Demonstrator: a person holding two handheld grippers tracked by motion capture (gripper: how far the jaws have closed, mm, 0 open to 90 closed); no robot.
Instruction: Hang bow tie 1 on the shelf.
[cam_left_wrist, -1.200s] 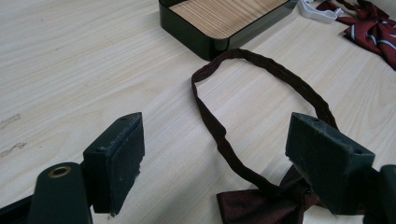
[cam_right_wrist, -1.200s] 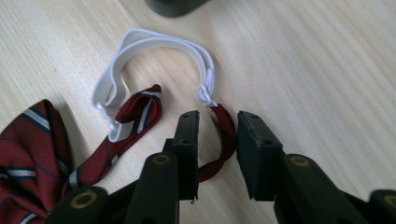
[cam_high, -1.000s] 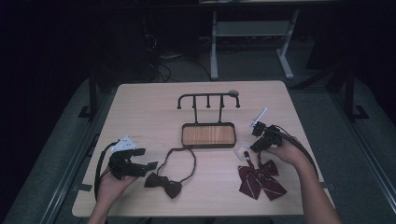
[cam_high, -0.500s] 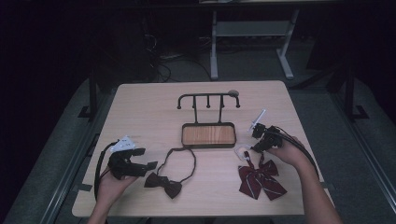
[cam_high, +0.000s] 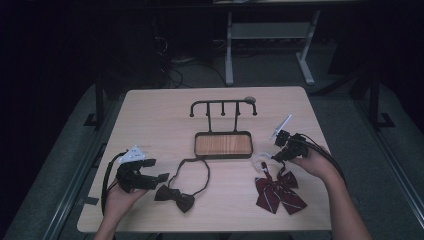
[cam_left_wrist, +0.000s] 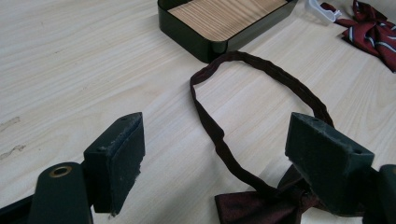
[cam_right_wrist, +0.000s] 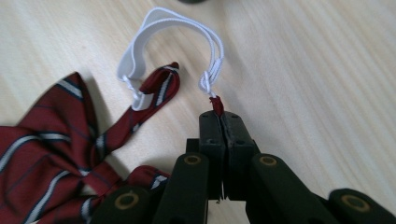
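A dark red striped bow tie lies at the table's right front, with a white elastic loop at its strap. My right gripper is shut on the strap's red end tab, next to the elastic; the bow lies to its left. A dark brown bow tie lies left of centre, its strap in a loop. My left gripper rests open beside it. Its jaws straddle the strap near the bow without touching it.
A black stand with a wood-floored tray and a row of hooks sits at the table's middle. Its tray corner lies ahead of the left gripper. Dark floor and a desk frame lie beyond the far edge.
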